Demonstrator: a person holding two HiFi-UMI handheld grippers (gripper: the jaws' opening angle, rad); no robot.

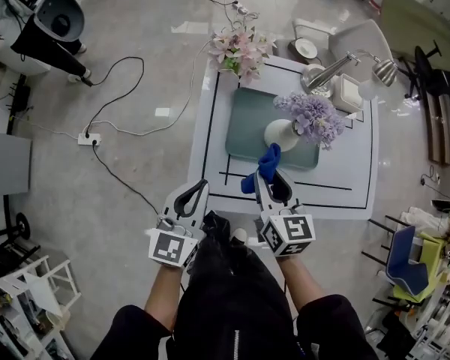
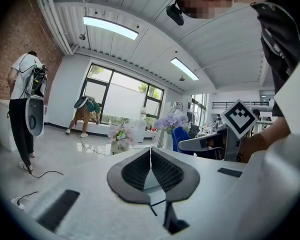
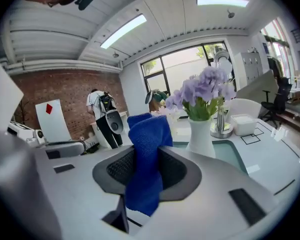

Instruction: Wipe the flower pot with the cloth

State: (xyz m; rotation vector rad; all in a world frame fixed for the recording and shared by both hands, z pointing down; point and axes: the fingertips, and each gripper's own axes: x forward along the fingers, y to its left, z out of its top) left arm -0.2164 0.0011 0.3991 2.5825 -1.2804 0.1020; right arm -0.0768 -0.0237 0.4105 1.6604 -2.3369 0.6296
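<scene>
A white flower pot (image 1: pixel 278 134) with purple blooms stands on a teal mat (image 1: pixel 244 130) on the white table (image 1: pixel 337 178). My right gripper (image 1: pixel 268 178) is shut on a blue cloth (image 1: pixel 265 166) at the mat's near edge, just short of the pot. In the right gripper view the cloth (image 3: pixel 146 154) hangs between the jaws and rises above them, with the pot (image 3: pixel 200 136) a little ahead and to the right. My left gripper (image 1: pixel 202 186) is shut and holds nothing, over the table's near left edge. Its jaw tips meet in the left gripper view (image 2: pixel 150 150).
A second pot with pink flowers (image 1: pixel 238 51) stands at the table's far left corner. A metal desk lamp (image 1: pixel 345 66), a white box (image 1: pixel 352 92) and a plate (image 1: pixel 306 49) are at the far right. Cables and a power strip (image 1: pixel 88 137) lie on the floor at left. A person (image 2: pixel 24 109) stands by the brick wall.
</scene>
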